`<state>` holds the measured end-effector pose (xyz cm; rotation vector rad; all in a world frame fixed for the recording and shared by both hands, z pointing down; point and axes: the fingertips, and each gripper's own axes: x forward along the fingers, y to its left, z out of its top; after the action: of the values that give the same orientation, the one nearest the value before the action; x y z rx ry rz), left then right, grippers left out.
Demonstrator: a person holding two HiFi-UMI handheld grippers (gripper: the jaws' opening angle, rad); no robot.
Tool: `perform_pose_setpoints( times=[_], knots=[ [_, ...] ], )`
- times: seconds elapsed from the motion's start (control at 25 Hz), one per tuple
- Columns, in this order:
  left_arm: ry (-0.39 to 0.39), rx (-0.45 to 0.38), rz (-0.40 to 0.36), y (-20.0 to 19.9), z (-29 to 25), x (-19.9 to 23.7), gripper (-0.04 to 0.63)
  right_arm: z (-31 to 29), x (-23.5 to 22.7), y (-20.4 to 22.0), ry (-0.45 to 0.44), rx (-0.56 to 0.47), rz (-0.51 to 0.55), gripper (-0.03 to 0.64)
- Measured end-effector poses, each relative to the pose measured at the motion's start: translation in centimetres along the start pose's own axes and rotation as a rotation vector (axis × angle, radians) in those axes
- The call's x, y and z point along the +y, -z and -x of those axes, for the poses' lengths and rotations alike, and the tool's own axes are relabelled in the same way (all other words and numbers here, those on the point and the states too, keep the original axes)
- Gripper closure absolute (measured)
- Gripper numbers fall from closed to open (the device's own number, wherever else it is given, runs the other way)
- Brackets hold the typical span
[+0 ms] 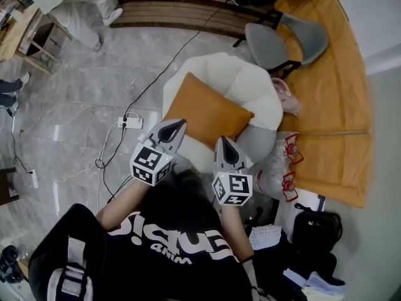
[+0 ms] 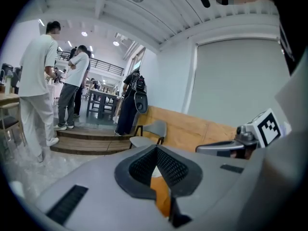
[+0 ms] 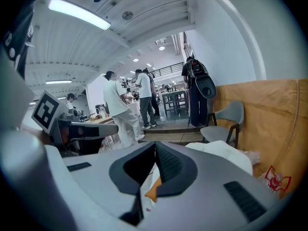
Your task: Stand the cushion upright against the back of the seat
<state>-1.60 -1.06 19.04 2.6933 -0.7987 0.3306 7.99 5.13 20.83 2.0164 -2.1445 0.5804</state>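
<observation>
While each gripper view shows only an orange sliver beyond clenched, empty jaws, the head view shows the left gripper [image 1: 175,128] and right gripper [image 1: 225,145] side by side at the near edge of the orange cushion [image 1: 210,113]. This plump square lies slanted on the white armchair [image 1: 254,88], and both forearms reach forward.

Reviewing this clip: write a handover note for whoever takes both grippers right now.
Left claw: shut, tip at the near left corner of the orange cushion; no fabric seen pinched.
Right claw: shut, tip at the cushion's near edge; nothing seen pinched either.
Cushion: slanted on the white armchair; whether it leans on the backrest is unclear.
Done: upright stand not confirmed.
Left: check it; if it sags, prop it upright against the back.
</observation>
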Motion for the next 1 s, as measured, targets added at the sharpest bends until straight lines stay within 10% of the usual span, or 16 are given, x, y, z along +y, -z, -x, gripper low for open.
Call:
perform_pose_setpoints(
  times=[1.0],
  knots=[
    [-0.187,0.095,0.168,9.1,-8.4,8.3,0.588,-13.3,-4.7,6.6,-0.093,0.170,0.040,0.594]
  ],
)
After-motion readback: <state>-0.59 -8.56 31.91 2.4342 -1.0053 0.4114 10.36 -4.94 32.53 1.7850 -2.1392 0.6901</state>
